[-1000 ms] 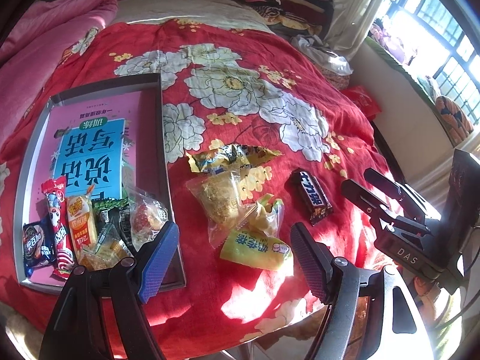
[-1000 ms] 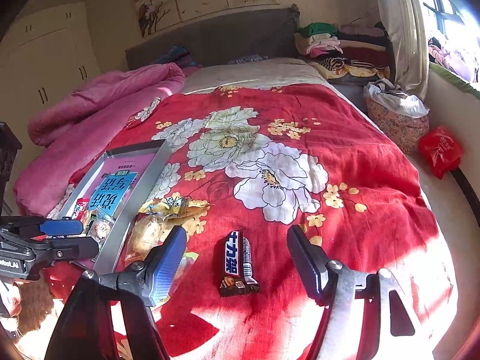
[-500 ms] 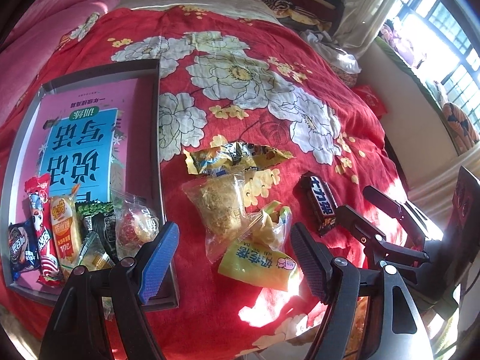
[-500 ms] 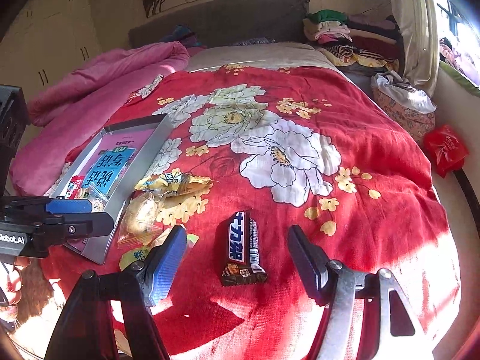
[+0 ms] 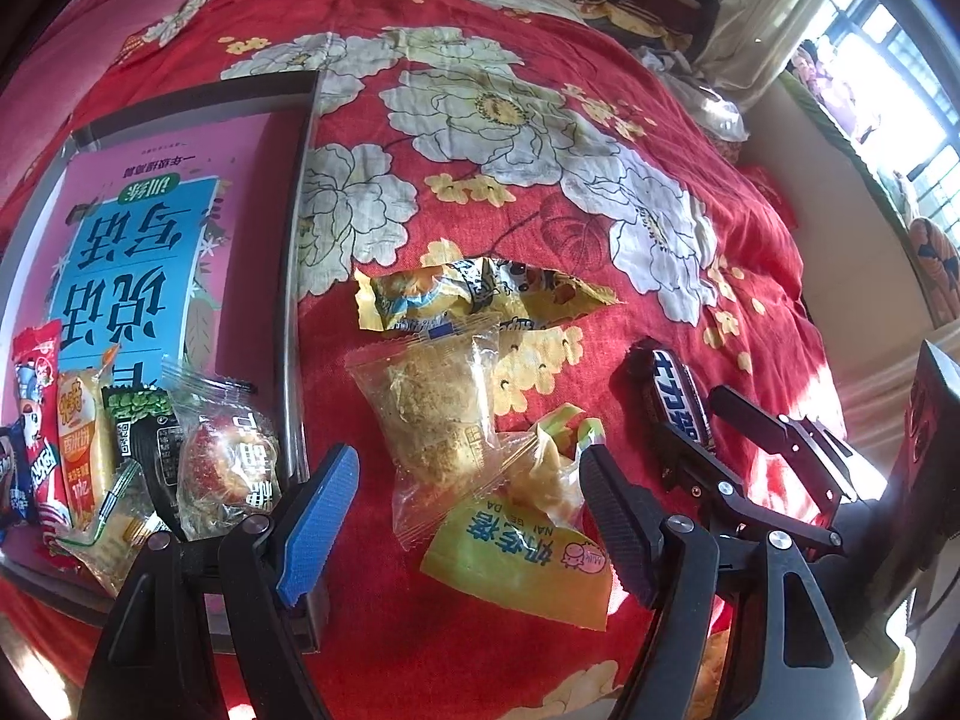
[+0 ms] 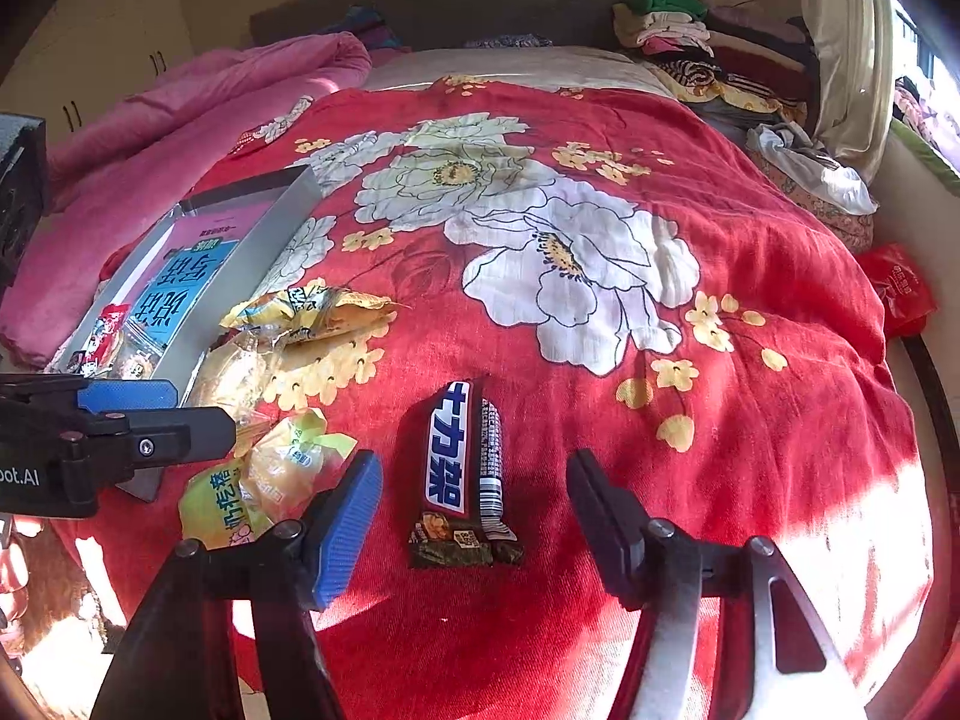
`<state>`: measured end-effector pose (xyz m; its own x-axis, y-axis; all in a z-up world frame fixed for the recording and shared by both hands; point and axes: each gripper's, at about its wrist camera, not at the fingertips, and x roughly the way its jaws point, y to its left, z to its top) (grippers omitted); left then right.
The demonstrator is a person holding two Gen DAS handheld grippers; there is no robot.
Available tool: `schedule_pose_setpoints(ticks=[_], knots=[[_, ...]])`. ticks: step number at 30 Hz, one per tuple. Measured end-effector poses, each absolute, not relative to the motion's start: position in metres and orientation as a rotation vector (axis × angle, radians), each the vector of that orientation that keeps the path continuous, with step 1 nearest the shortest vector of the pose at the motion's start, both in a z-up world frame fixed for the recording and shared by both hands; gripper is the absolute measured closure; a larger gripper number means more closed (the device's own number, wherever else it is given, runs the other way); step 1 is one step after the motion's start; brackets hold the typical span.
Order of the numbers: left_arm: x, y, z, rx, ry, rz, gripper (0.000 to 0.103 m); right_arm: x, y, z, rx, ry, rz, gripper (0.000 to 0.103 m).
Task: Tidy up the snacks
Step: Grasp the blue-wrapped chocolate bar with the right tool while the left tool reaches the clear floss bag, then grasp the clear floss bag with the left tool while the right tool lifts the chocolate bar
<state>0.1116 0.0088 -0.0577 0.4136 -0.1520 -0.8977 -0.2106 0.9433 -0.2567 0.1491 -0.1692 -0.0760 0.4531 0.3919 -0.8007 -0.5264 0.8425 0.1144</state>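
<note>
A dark chocolate bar [image 6: 462, 468] with a blue-and-white label lies on the red floral bedspread. It sits between the pads of my right gripper [image 6: 477, 525], whose jaws are closing without touching it. My left gripper [image 5: 468, 516] hangs open over a clear packet of crumbly snack [image 5: 432, 414] and a yellow packet [image 5: 522, 558]. A crumpled yellow wrapper [image 5: 474, 294] lies just beyond them. The grey tray [image 5: 294, 300] at the left holds a pink-and-blue book and several snacks at its near end. In the left wrist view the right gripper [image 5: 696, 420] straddles the bar [image 5: 678, 396].
A pink quilt [image 6: 180, 114] is bunched along the bed's left side. Folded clothes [image 6: 690, 36] are stacked by the headboard at the right. A red bag [image 6: 900, 294] lies past the bed's right edge. The bedspread's near edge drops off just below both grippers.
Both grippers have sunk closer to the bedspread and the snacks look larger. The right jaws have narrowed around the chocolate bar. The left jaws keep the same width.
</note>
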Motion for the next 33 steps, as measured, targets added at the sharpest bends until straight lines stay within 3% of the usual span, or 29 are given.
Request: schedule_pose_setpoints(ticks=[7, 9, 11, 27, 33], knots=[[0.120, 0.012, -0.062, -0.393, 1.158, 0.081, 0.025, 0.152, -0.157, -0.090, -0.233, 0.971, 0.580, 0.071], [0.123, 0.013, -0.063, -0.407, 1.157, 0.092, 0.026, 0.154, -0.161, -0.088, -0.203, 0.972, 0.587, 0.072], [0.124, 0.015, -0.066, -0.448, 1.162, 0.085, 0.042, 0.156, -0.165, -0.088, -0.171, 0.978, 0.593, 0.072], [0.146, 0.009, -0.079, -0.473, 1.173, 0.120, 0.044, 0.162, -0.165, -0.090, -0.122, 0.980, 0.616, 0.073], [0.143, 0.020, -0.077, -0.496, 1.129, 0.116, 0.057, 0.161, -0.168, -0.082, -0.076, 0.953, 0.652, 0.073]])
